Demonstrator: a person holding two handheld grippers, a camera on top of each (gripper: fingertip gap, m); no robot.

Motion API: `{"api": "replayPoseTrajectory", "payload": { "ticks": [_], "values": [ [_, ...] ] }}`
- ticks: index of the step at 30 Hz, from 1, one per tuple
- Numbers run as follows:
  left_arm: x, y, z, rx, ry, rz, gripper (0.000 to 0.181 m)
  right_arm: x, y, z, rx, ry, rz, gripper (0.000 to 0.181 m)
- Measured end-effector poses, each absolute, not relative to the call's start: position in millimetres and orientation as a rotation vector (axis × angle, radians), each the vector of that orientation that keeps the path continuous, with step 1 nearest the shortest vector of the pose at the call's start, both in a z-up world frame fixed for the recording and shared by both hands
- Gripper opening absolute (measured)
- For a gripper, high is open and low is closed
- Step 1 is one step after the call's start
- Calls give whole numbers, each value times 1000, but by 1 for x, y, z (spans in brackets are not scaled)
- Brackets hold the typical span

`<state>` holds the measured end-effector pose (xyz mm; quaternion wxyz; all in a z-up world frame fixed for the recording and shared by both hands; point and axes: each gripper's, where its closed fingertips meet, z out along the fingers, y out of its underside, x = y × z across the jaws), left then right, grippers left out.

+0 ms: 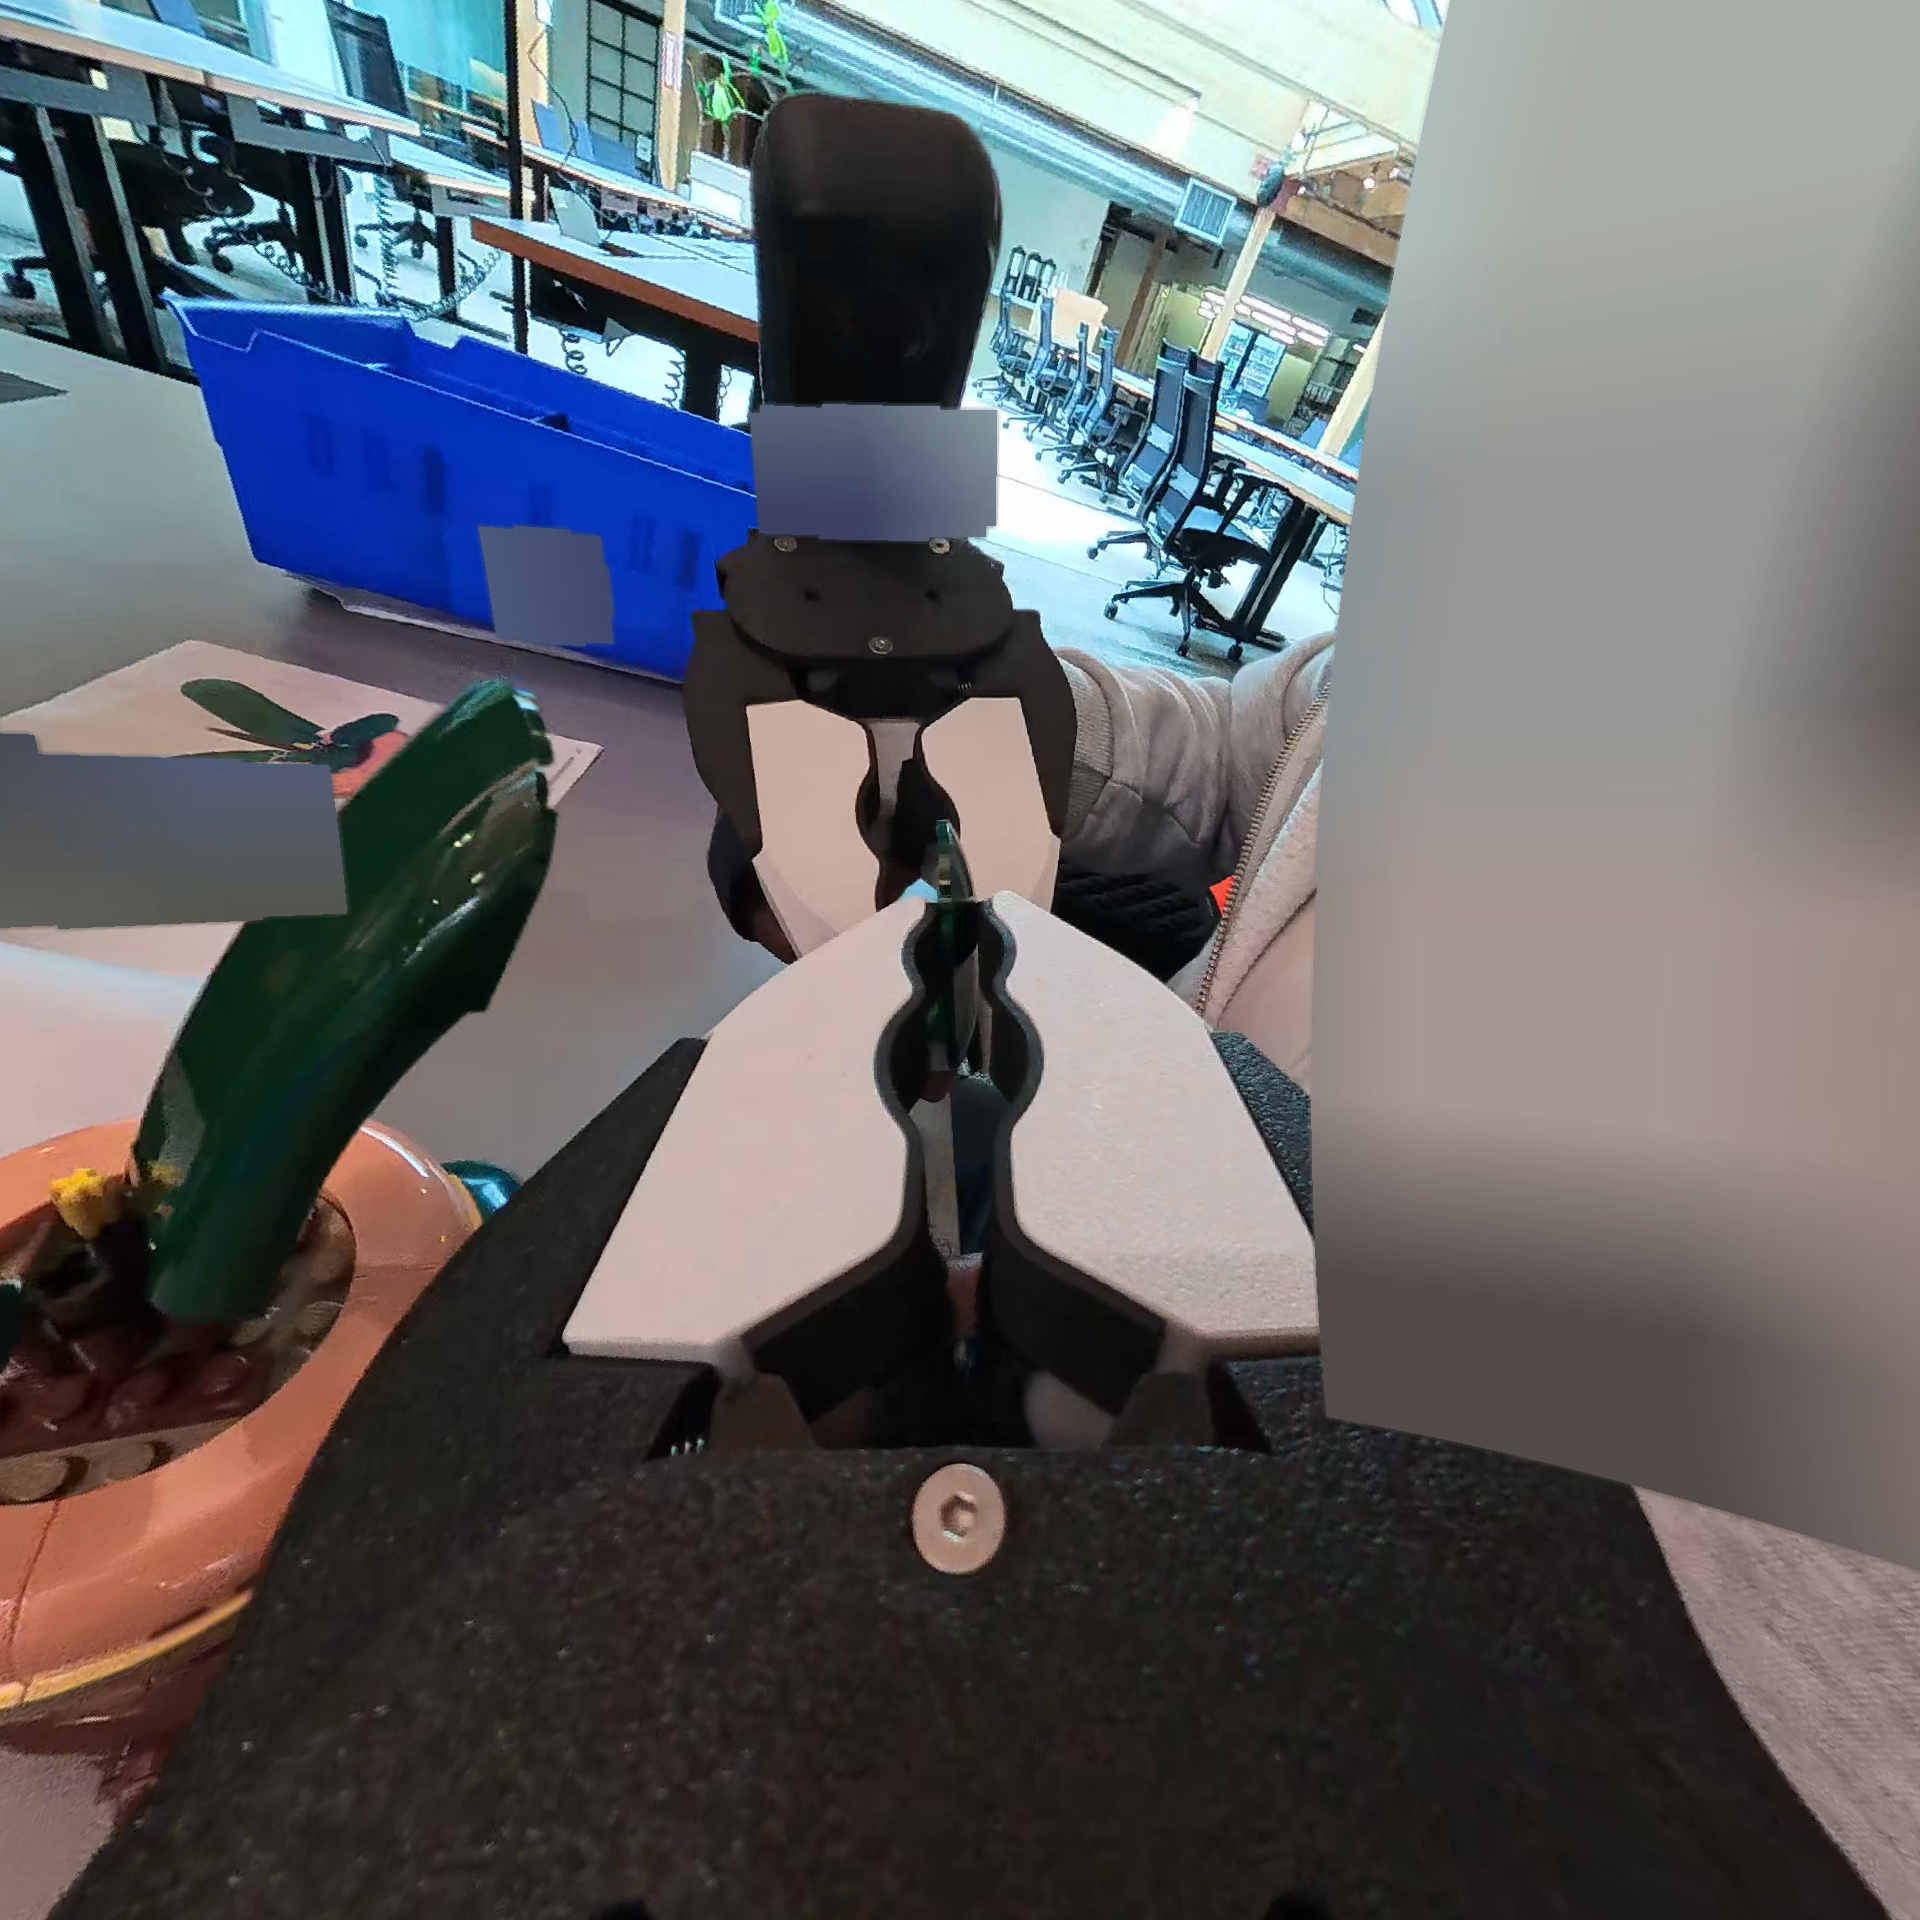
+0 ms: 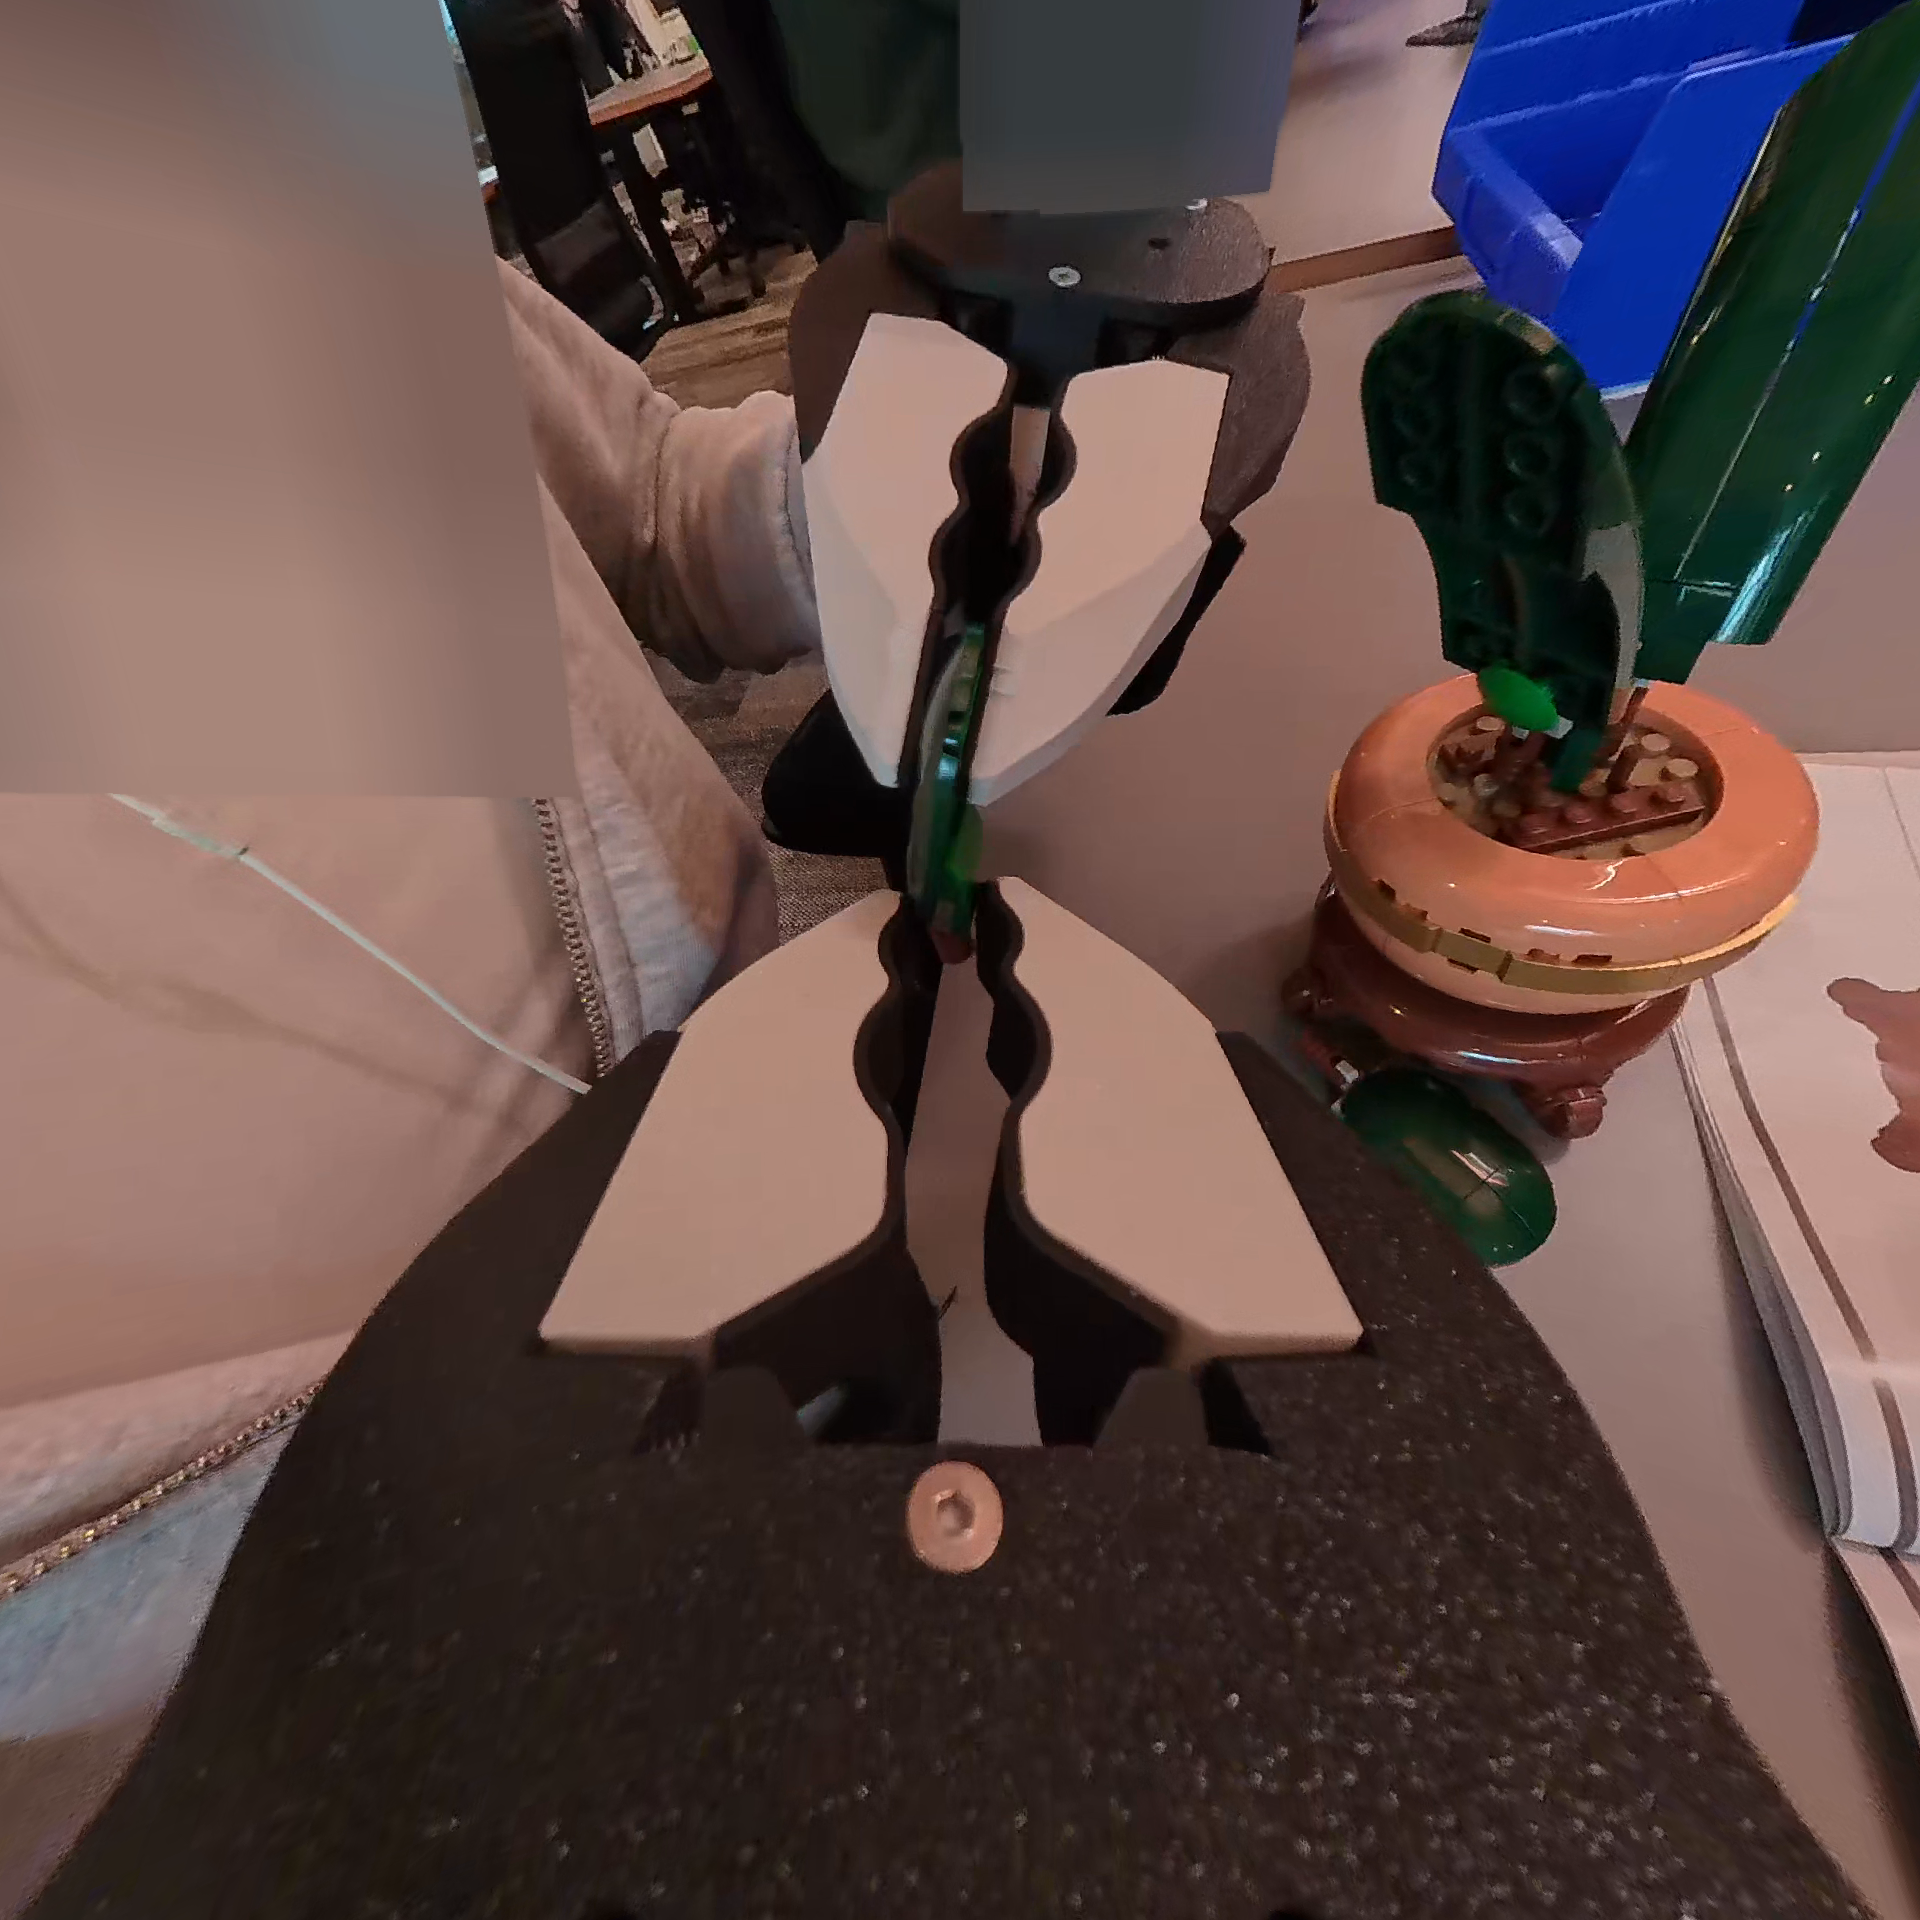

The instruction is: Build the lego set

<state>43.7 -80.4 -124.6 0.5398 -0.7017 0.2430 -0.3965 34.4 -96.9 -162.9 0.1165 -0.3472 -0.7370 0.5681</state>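
Leaf piece [image 2: 948, 790], thin and dark green with a lighter green edge and a small reddish-brown nub at its lower end, hangs in the air between my two tools, seen edge-on from both wrists. My left hand-held gripper [image 1: 951, 961] is clenched on one end of it; my right hand-held gripper [image 2: 948, 920] pinches the other end, the two sets of white fingers [image 2: 790, 1122] facing each other tip to tip with the piece bridging them.

To the side on the grey tabletop [image 2: 1195, 831] stands the partly built plant: a round salmon-pink pot [image 2: 1558, 883] with a tan band, on a dark brown footed base [image 2: 1455, 1039]. Its top is filled with brown studded plates, and broad glossy dark green leaves [image 2: 1507, 499] rise from it, one showing its studded back. A bright green round bit sits at the foot of that leaf. Another dark green rounded piece [image 2: 1455, 1184] lies on the tabletop touching the base. The instruction booklet [image 2: 1818, 1247] lies just beside the pot, and a blue plastic bin [image 1: 468, 468] stands behind it.
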Motion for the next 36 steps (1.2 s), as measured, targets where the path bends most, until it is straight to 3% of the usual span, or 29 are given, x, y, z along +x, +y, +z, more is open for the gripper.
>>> {"api": "replayPoseTrajectory", "payload": {
  "ticks": [1,5,12,17,22,36],
  "values": [
    [44,-80,-124,-1669,579,-944,5,35,-97,-163,-1010,-2154,1664,10],
    [45,-78,-123,-1671,589,-931,7,36,-94,-158,-1005,-2094,1733,9],
    [2,-90,-120,-1646,560,-580,47,14,-31,-134,-1032,-1780,1726,9],
    [-52,-88,-142,-1712,442,-218,52,-28,-1,-134,-966,-1779,1666,9],
    [-78,-74,-172,-1796,337,-124,82,-64,-8,-150,-979,-1851,1765,8],
    [-73,-55,-195,-1866,344,-166,73,-78,-27,-167,-1066,-2006,1868,9]
  ]
}}
